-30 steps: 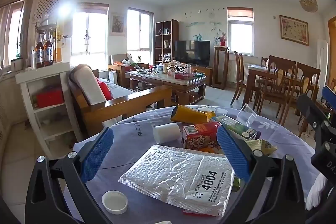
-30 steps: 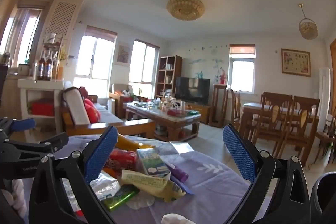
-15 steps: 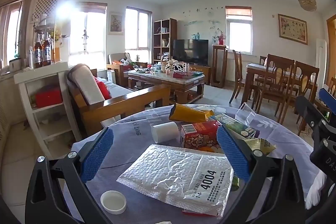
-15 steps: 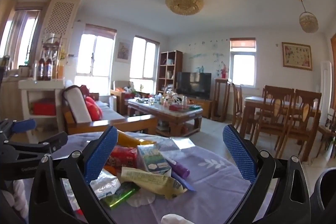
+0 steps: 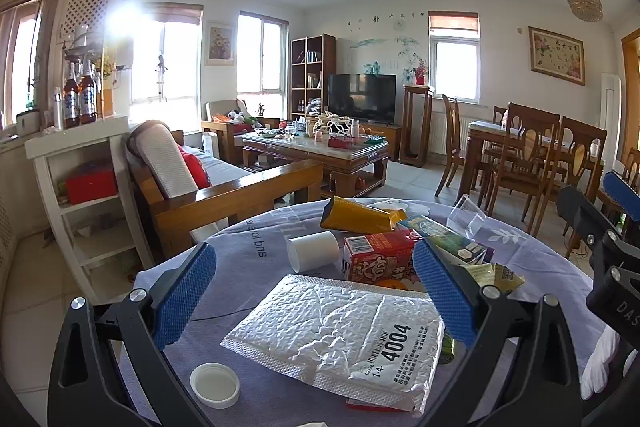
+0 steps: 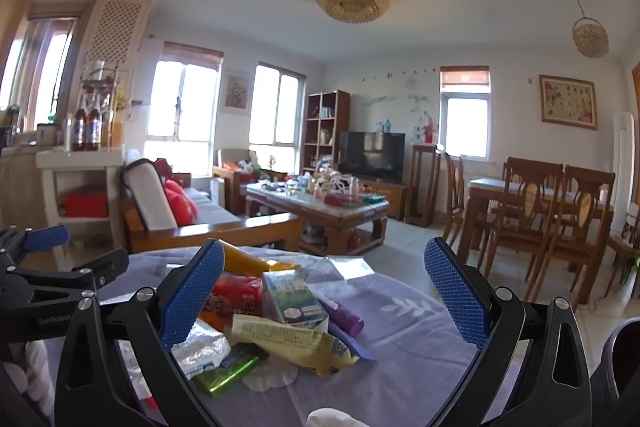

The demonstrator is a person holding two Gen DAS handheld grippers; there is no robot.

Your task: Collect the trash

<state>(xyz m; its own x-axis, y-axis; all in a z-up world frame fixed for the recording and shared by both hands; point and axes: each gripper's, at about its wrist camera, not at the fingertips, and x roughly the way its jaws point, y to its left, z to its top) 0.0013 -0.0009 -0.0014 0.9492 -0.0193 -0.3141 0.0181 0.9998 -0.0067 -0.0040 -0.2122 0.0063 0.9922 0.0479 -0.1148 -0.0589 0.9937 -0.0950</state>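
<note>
Both hand-held grippers are held wide apart and empty above a round tabletop (image 5: 248, 251) covered with a lilac cloth. The left hand-held gripper (image 5: 314, 285) is poised over a silver padded mailer (image 5: 340, 335), which is taken here as the landmark. The right hand-held gripper (image 6: 324, 297) is aimed at the heap of wrappers that lies beyond the mailer and to its right.

The trash is found around the mailer: a white lid (image 5: 215, 385) lies just in front of its left corner, a white paper cup (image 5: 314, 251) lies on its side just behind it, and a red carton (image 5: 378, 261) is set against its far edge. Behind the carton a yellow pouch (image 5: 358, 217) is seen, with a green-and-white carton (image 5: 444, 239) and a clear plastic box (image 5: 466, 221) further to the right. A crumpled yellow wrapper (image 6: 288, 341), a green packet (image 6: 230, 373) and a purple tube (image 6: 346, 317) are shown in the right wrist view.

Everything is judged to be light. The mailer is probably soft, slick and too broad to be spanned, so it would best be pinched at an edge or corner that overhangs. The cup and cartons could be crushed if squeezed hard; their short sides should be taken. The wrappers are limp and would be gripped at a raised fold. No bin can be made out.
</note>
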